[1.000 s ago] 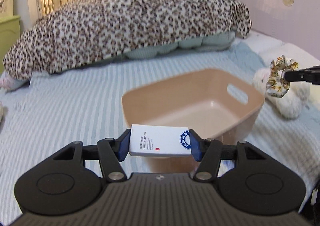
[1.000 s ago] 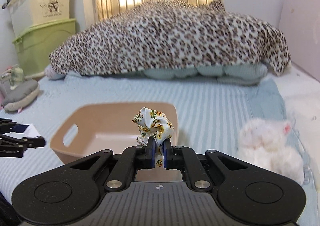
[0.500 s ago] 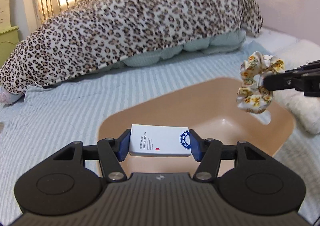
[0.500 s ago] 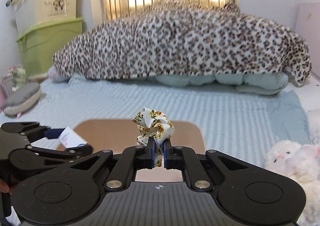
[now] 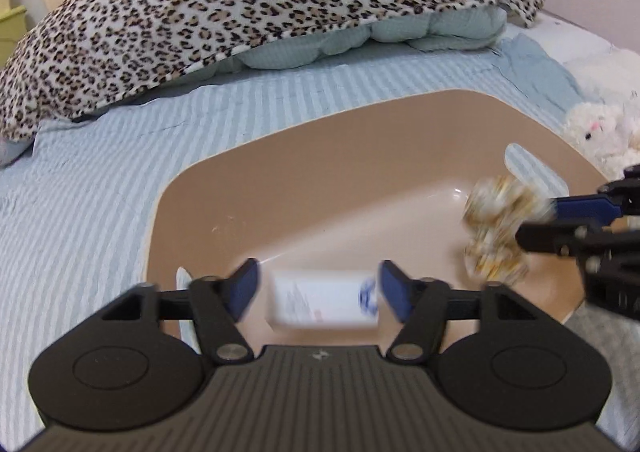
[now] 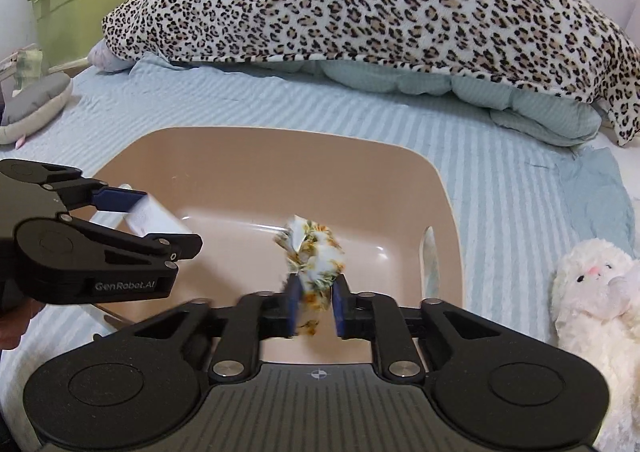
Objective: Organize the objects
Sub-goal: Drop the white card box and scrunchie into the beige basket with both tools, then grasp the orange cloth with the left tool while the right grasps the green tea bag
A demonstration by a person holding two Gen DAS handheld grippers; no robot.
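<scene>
Drop step: left claw (image 5: pixel 318 286) wide, box (image 5: pixel 324 300) loose over bin (image 6: pixel 280 156); right claw (image 6: pixel 314 302) parted, scrunchie (image 6: pixel 314 252) slipping. Next we pull both clear.

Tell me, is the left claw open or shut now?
Open. Its blue pads stand apart from the blurred white box, which is dropping into the tan basket.

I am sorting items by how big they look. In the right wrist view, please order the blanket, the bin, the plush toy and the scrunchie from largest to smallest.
1. Blanket
2. Bin
3. Plush toy, cut off by the picture's edge, so its full size is unsure
4. Scrunchie, though it sits very near the camera
</scene>
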